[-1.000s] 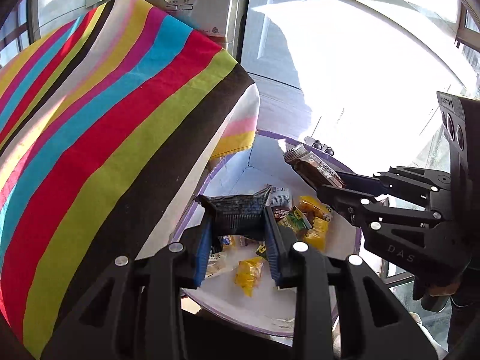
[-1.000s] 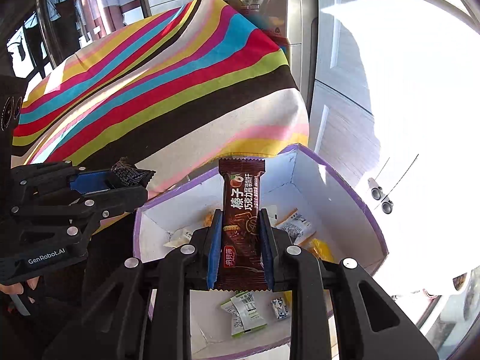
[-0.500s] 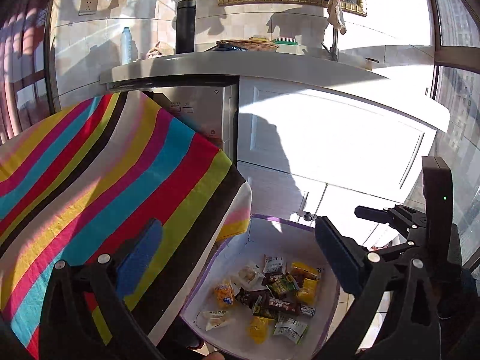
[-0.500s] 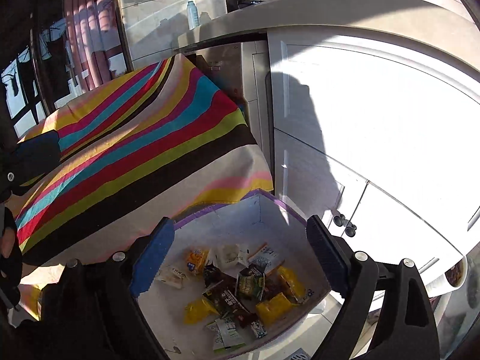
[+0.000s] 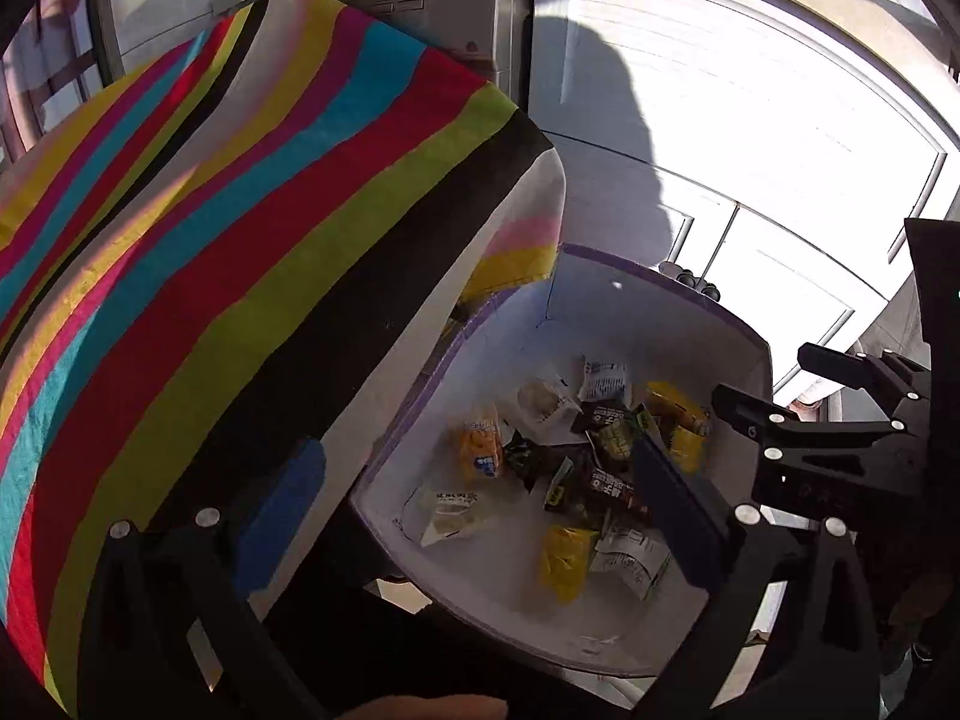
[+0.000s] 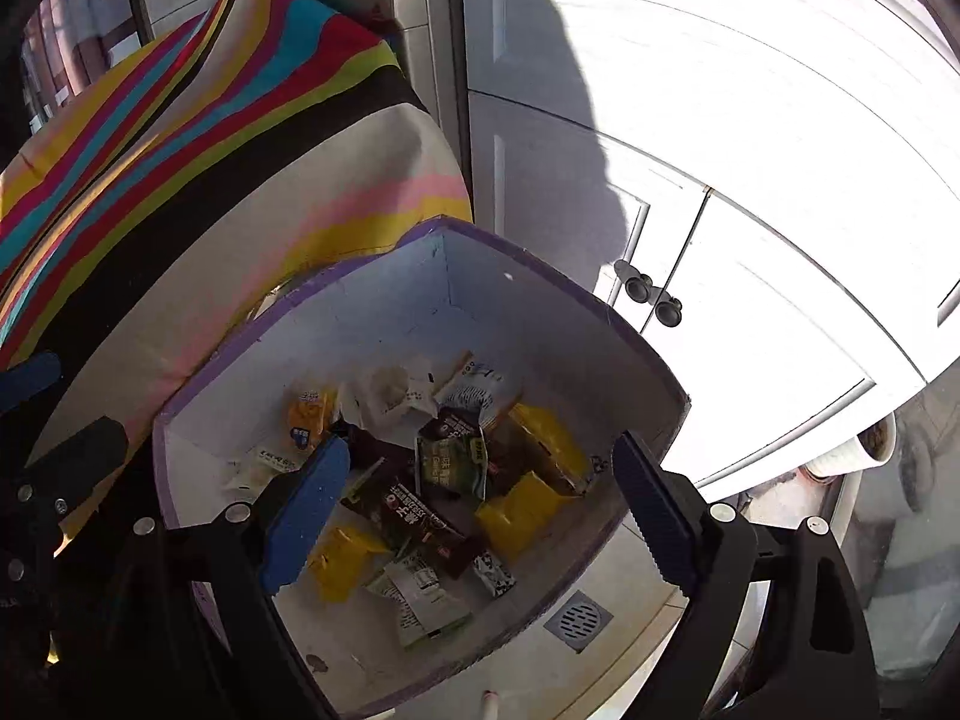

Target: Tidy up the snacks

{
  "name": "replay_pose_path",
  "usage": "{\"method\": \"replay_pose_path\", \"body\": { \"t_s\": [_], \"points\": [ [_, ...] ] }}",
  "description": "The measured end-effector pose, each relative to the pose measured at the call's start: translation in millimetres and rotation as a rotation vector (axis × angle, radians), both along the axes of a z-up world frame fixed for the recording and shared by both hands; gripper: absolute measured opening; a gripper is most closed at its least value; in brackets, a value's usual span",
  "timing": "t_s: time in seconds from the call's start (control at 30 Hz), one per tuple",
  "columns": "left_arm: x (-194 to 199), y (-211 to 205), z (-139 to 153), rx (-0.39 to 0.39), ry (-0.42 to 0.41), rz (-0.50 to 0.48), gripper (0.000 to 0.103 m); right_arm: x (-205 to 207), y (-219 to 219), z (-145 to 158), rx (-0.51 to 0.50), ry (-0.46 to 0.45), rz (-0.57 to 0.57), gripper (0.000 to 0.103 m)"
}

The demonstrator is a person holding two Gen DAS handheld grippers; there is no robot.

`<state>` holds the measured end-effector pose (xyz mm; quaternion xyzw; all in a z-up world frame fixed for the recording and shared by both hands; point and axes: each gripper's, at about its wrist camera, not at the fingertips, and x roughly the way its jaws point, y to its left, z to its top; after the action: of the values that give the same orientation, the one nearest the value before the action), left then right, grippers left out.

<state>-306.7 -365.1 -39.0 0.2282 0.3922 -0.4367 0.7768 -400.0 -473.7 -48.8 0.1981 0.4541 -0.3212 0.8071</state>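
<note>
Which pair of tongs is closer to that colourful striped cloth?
Left. The left tongs hang beside the striped cloth at the box's near edge; the right tongs hang over the box, farther off. Both have just been opening, nothing between them.

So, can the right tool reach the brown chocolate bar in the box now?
Probably yes: the right tool hangs open right above the chocolate bar, which lies on top of the pile in the open box.

A white box with a purple rim (image 6: 543, 267) holds a loose heap of snack packets (image 6: 444, 480): yellow pouches, white sachets, a green-labelled pack and a dark brown chocolate bar (image 6: 414, 525) lying flat across the middle, overlapping its neighbours.
</note>
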Motion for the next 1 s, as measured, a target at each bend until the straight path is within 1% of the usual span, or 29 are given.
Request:
{"method": "replay_pose_path", "body": {
  "t_s": [0.1, 0.27, 0.67, 1.0],
  "points": [
    [-5.0, -2.5, -17.4, 0.037, 0.02, -0.013, 0.101, -1.6, 2.5, -12.7, 0.015, 0.025, -0.002, 0.086],
    [-11.2, -3.3, -31.2, 0.07, 0.042, -0.03, 0.101, -1.8, -5.3, -16.6, 0.045, 0.015, -0.014, 0.086],
    [-8.9, -2.7, -42.4, 0.114, 0.081, -0.029, 0.101, 5.5, -5.1, -25.4, 0.099, 0.037, -0.004, 0.086],
    [-4.8, -2.6, -47.2, 0.127, 0.098, -0.02, 0.101, 4.7, -6.4, -27.9, 0.11, 0.044, -0.01, 0.086]
  ]
}}
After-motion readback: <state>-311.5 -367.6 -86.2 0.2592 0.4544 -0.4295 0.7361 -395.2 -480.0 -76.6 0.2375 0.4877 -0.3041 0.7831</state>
